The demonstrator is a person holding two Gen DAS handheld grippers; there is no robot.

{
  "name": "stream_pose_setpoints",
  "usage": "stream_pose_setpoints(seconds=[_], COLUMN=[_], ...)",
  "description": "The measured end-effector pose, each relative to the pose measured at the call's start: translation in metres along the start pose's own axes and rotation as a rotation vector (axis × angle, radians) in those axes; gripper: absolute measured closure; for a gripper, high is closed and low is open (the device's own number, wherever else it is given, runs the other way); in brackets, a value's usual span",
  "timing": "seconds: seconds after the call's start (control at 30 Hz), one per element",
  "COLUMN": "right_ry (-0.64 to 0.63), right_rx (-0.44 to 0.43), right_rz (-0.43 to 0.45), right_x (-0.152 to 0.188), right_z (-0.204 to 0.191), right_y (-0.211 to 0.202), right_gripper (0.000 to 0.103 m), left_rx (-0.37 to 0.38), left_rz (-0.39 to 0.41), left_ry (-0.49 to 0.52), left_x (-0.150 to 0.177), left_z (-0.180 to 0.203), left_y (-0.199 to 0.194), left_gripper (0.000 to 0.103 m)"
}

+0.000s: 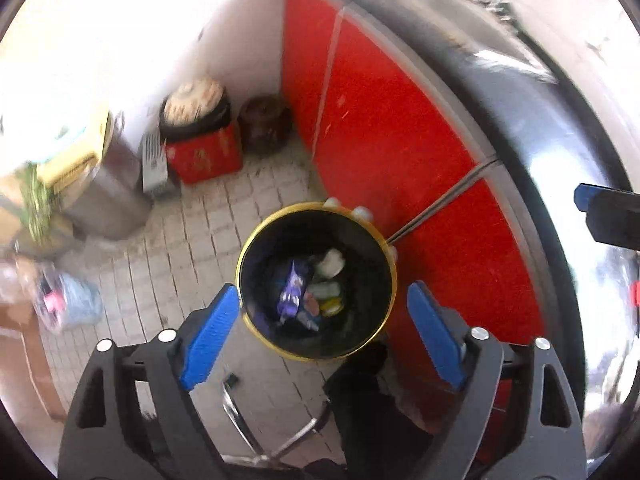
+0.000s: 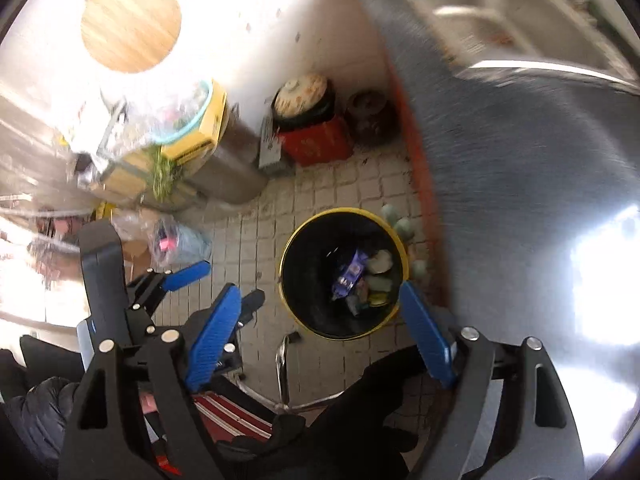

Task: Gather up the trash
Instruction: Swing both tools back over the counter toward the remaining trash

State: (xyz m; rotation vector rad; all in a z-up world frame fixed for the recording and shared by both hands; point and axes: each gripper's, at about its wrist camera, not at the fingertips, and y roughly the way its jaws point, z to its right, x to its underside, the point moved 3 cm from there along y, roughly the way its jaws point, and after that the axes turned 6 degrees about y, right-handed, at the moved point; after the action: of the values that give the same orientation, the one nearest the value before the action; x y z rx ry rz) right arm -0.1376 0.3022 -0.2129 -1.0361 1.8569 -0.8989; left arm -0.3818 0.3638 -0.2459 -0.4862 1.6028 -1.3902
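We are hovering both released tools, left tool (image 1: 322, 332) and right tool (image 2: 320, 326), over the bin (image 1: 256, 240), judging its crinkly wrappers (image 1: 291, 296) light, best pinched by an edge.

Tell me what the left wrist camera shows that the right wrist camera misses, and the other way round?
Only the left wrist view shows the red cabinet doors face on. Only the right wrist view shows the round wooden board on the wall, the steel sink, and the left hand-held gripper seen from the side, open and empty. Both show the yellow-rimmed black bin holding a purple wrapper, the red box in the corner, and the tiled floor.
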Motion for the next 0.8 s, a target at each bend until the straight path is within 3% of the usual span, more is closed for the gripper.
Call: stream_pose_setpoints(seconds=[0.1,0.2,0.37,0.5,0.63,0.8], right_ry=[0.043,0.119,0.309,0.476,0.635,0.768], right_rx=[0.051,0.132,0.301,0.429,0.553,0.633], right_rz=[0.105,0.204,0.363,0.455,0.521,0.561], right_x=[0.014,0.038,0.103,0.166,0.241,0.314], right_z=[0.028,0.065,0.142,0.19,0.229,0.253], right_y=[-0.063,-0.127,-0.229,-0.288,-0.335,-0.361], right_gripper=[0.019,0.017,0.017,0.017,0.017,0.017], left_rx=[0.022,0.101,0.26,0.382,0.476,0.53], left_rz=[0.073,0.127,0.17,0.173,0.147,0.135], left_ry=[0.09,0.205,0.473,0.697,0.846,0.987], left_x=[-0.023,-0.044,-0.063,-0.051,-0.025,0.012], left_z=[0.039,0.095,0.223,0.329,0.406,0.469], left_y=[-0.034,-0.06,-0.089,-0.108,-0.126,-0.14], left_gripper=[0.013,0.012,0.012,0.012,0.012,0.012])
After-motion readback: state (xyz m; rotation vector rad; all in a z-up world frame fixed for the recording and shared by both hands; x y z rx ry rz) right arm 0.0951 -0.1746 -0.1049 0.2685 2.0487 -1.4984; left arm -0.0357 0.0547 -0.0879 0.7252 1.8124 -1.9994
